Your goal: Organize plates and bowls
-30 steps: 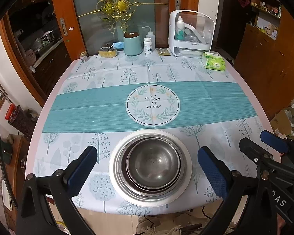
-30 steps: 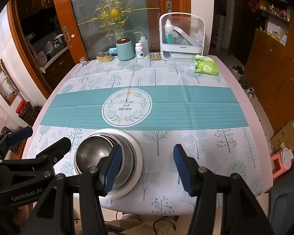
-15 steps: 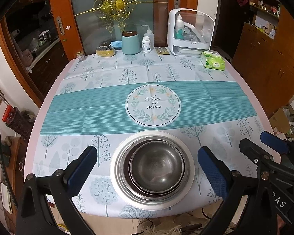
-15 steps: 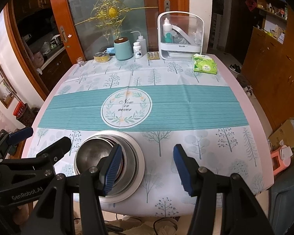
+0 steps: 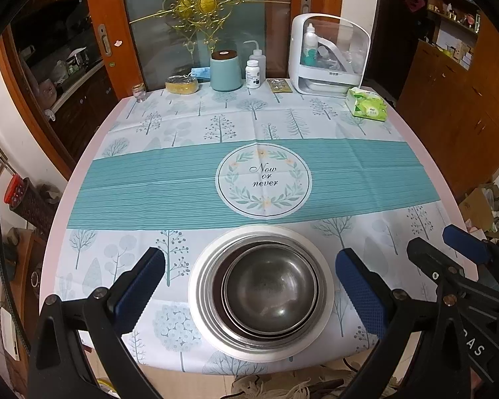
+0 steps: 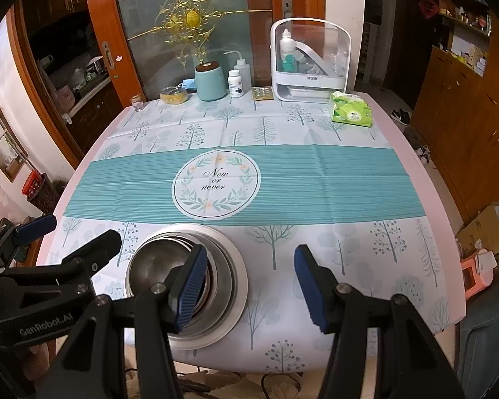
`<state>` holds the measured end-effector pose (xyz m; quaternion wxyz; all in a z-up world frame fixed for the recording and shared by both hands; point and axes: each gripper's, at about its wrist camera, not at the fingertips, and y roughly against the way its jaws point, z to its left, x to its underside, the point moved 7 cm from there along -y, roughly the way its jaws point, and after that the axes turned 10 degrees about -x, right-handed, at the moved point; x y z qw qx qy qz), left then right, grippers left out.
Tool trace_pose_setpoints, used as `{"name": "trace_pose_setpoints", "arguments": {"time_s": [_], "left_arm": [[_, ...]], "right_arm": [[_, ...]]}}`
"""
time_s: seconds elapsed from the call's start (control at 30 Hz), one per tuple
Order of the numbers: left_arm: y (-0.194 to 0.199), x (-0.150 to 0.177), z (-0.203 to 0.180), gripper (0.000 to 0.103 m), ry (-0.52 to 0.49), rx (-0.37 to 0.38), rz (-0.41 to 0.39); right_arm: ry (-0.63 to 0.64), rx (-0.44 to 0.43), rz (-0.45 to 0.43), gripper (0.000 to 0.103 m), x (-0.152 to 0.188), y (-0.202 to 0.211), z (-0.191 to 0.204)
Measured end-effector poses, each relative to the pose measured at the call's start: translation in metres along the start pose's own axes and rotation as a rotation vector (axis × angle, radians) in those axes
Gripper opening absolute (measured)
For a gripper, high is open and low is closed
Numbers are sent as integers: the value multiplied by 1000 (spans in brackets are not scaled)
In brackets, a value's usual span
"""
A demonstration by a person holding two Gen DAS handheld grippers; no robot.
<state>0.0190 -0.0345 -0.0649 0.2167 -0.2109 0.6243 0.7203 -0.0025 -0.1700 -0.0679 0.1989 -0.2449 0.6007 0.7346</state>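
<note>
two blue pads of the left gripper [image 5: 249, 286] stood wide apart, holding nothing, with the stacked steel bowls [image 5: 271, 291] on the white plate [image 5: 261, 352] between them. from the right wrist, the right gripper [image 6: 246, 287] gaped half-open and empty, that stack [image 6: 156, 266] behind its left finger.

Steel bowls [image 5: 271, 291] are nested upright, smallest innermost, inside a white plate [image 5: 326, 274]. The stack is set near the surface's [image 5: 415, 133] front edge.
</note>
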Motion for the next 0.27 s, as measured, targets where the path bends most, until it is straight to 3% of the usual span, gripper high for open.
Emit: {"name": "trace_pose_setpoints", "arguments": {"time_s": [0.27], "left_arm": [[-5,-2,0,102,3,-2,13]], "right_arm": [[-1,0,2,55,-2,-2,0]]}}
